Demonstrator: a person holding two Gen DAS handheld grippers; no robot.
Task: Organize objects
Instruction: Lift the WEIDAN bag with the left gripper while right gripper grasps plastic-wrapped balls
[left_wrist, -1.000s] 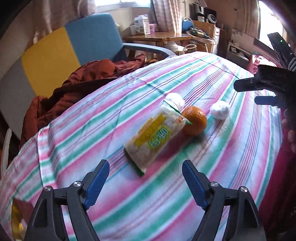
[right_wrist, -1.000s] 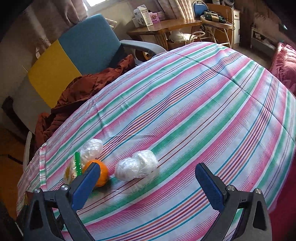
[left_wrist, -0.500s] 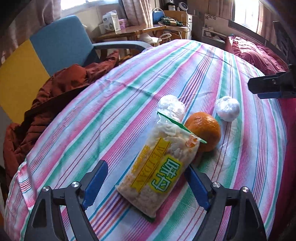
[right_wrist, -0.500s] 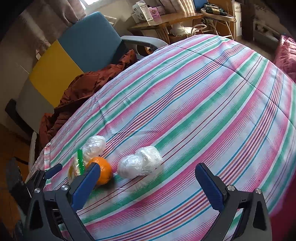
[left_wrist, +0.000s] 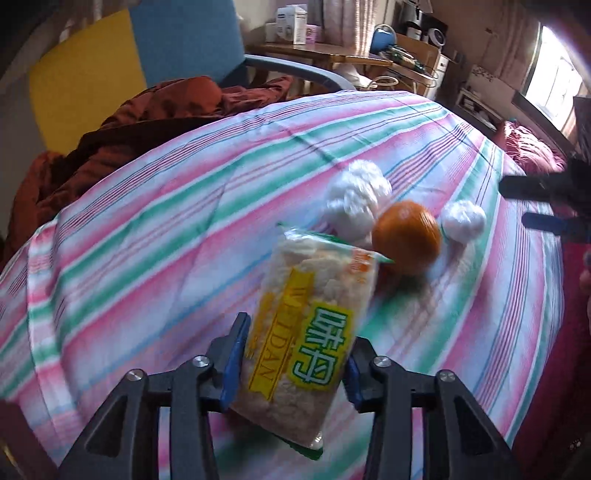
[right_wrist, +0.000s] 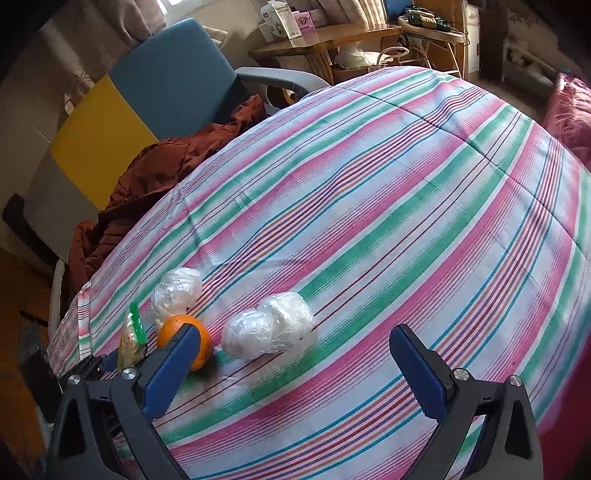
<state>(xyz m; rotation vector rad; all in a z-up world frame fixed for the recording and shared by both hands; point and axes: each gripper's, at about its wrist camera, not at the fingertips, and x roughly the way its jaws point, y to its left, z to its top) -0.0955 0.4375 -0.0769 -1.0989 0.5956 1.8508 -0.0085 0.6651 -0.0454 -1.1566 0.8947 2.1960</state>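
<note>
Just-closing left gripper (left_wrist: 293, 363) clamps clear snack bag (left_wrist: 306, 332), yellow-green label, pale crisps.

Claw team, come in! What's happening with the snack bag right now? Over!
Left claw just closed on snack bag. Right claw open, empty. Orange touching bag's far end, plastic-wrapped balls beside it.

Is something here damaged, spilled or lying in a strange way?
Nothing looks damaged or spilled. The snack bag is sealed and sits between the pads of the left gripper, whose jaws have just been closing on it. The orange and the two plastic-wrapped bundles lie intact on the striped cloth.
</note>
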